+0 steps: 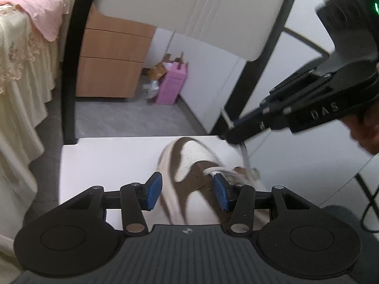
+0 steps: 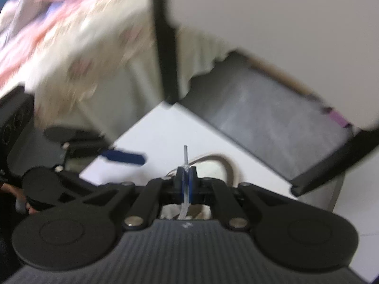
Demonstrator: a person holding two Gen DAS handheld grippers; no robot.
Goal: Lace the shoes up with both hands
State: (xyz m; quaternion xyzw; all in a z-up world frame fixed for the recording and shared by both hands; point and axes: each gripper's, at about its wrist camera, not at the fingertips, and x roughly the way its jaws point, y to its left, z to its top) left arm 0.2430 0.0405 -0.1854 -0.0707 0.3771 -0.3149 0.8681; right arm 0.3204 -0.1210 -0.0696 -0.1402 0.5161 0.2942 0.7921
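**Right tool pulls the lace while the left tool stands clear**

The brown-and-white sneaker [image 1: 189, 172] lies on the white bench [image 1: 106, 163], directly ahead of the left tool [image 1: 188, 190] and partly between its 2 blue pads [image 1: 154, 190]. Those pads stand apart, roughly half spread, and press on nothing; the shoe's side merely passes through the gap. Judging by this, the left tool is waiting near the eyelets to take the next length of lace.

The white shoelace [image 1: 221, 162] runs from the laced section of the sneaker up and to the right, into the right tool [image 1: 233, 133]. In the right wrist view the right tool [image 2: 187, 182] is clamped tight on the shoelace [image 2: 185, 203], whose clear plastic aglet [image 2: 185, 152] sticks out just past the fingertips. Gripping so near the tip probably keeps the end stiff and aimed for threading, and the lace looks drawn fairly taut, likely to take up slack.

Beyond the bench stand a black-framed white chair [image 1: 213, 11], a wooden drawer cabinet [image 1: 111, 59], a pink box [image 1: 171, 85] on the grey floor, and a lace-draped bed [image 1: 21, 71].
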